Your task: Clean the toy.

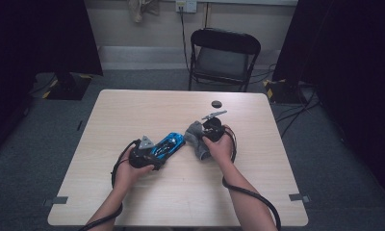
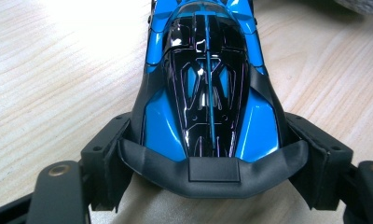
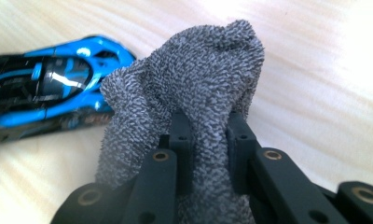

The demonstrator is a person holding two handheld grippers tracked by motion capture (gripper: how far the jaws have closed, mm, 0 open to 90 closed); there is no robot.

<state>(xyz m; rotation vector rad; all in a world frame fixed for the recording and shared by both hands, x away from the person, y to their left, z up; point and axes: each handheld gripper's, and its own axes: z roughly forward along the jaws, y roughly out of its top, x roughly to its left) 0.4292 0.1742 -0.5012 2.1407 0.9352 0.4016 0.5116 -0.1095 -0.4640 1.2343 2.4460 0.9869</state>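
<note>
Left gripper view crops the toy car [image 2: 208, 84] nose.

Left gripper [image 1: 152, 155] grips blue toy car [image 1: 167, 144]; right gripper [image 1: 206, 134] pinches grey cloth [image 1: 196, 139] beside it on table [image 1: 133, 110].

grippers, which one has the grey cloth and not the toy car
The right gripper: its jaws pinch the grey cloth. The left gripper clamps the blue toy car instead.

Glossy blue-and-black plastic toy car [image 2: 208, 93], rough grey terry cloth [image 3: 194, 79], matt pale wood-grain table [image 1: 133, 110]
</note>
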